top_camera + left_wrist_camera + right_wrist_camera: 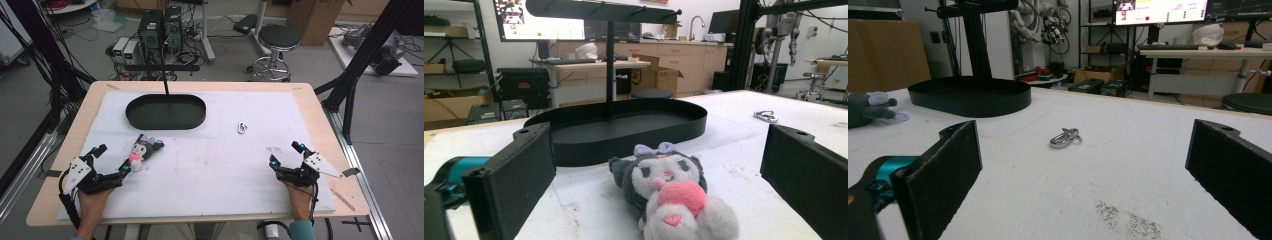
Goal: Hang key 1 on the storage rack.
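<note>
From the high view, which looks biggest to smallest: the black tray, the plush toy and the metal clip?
1. Black tray, by far the largest.
2. Plush toy, much smaller.
3. Metal clip, tiny.
All lie at similar distance on the table, so the order is safe.

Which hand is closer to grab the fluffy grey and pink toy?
The left. The left gripper sits right beside the grey and pink plush toy, and the toy lies between its open jaws. The right gripper is across the white mat, facing the small metal clip.
</note>
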Demonstrator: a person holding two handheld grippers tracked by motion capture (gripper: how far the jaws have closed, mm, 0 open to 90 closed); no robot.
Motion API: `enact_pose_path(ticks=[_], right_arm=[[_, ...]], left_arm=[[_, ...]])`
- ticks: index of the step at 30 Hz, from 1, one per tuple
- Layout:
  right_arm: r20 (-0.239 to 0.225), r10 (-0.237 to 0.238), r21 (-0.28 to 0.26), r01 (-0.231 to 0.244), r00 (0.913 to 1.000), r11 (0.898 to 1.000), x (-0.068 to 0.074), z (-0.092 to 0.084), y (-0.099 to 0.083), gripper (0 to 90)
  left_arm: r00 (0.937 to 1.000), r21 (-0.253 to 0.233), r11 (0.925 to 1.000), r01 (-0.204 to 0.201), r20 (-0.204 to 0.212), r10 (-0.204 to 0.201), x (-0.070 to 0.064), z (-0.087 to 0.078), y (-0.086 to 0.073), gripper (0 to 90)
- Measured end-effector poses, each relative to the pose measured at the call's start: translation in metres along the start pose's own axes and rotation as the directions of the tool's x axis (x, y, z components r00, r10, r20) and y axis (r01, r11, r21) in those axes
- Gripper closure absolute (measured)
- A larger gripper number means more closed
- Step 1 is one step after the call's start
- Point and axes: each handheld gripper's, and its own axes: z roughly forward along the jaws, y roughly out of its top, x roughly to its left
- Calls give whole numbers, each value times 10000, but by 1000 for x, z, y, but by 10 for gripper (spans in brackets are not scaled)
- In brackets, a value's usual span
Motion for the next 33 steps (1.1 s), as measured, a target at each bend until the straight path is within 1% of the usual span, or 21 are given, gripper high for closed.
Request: enact_pose_path(ticks=[3,7,8,13,15,17,19,20,21,22,23,24,25,29,30,31,33], right_arm=[[-14,-108,-76,108,9999,9999,0,1,0,7],[3,-138,-22,138,9999,9999,0,0,0,7],[-9,-38,25,38,10000,10000,2,0,0,7],[2,-56,15,56,10000,10000,2,0,0,7],[-12,-43,36,43,10000,10000,1,0,0,7],[-6,-135,-24,135,9999,9999,0,0,0,7],[-38,-120,-43,120,9999,9999,0,0,0,7],[-38,-116,-61,116,9999,9999,0,0,0,7],[-38,-116,-61,116,9999,9999,0,0,0,7],[-13,-102,-67,102,9999,9999,0,0,0,7],[-13,-102,-67,102,9999,9999,0,0,0,7],[-31,-94,-70,94,10000,9999,0,0,0,7],[-43,-99,-59,99,9999,9999,0,0,0,7],[-20,-103,-14,103,9999,9999,1,0,0,7],[-16,-83,-19,83,10000,10000,1,0,0,7],[-16,-83,-19,83,10000,10000,1,0,0,7],[-7,-118,-22,118,9999,9999,1,0,0,7]], left_arm=[[9999,55,9999,84,-64,-84,0,1,0,17],[10000,91,10000,18,-45,-18,0,1,0,17],[10000,111,9999,9,-82,-8,0,1,0,17],[10000,125,9999,-81,-35,81,-1,1,1,17],[10000,149,9999,-52,-30,53,-1,1,1,17],[10000,166,9999,7,-24,-7,0,2,1,17],[9998,218,9996,195,4,-195,1,2,2,17],[9991,100,9991,406,114,-407,1,1,5,17],[9991,100,9991,406,114,-407,1,1,5,17],[9988,-114,9989,450,174,-448,0,0,11,17],[9988,-114,9989,450,174,-448,0,0,11,17],[9986,-196,9987,464,245,-459,-1,-1,17,17],[9986,-196,9987,464,245,-459,-1,-1,17,17],[9985,52,9988,490,221,-491,2,0,29,17],[9987,216,9986,474,178,-478,4,1,36,17],[9987,216,9986,474,178,-478,4,1,36,17],[9994,359,9989,305,173,-311,5,3,44,17]])
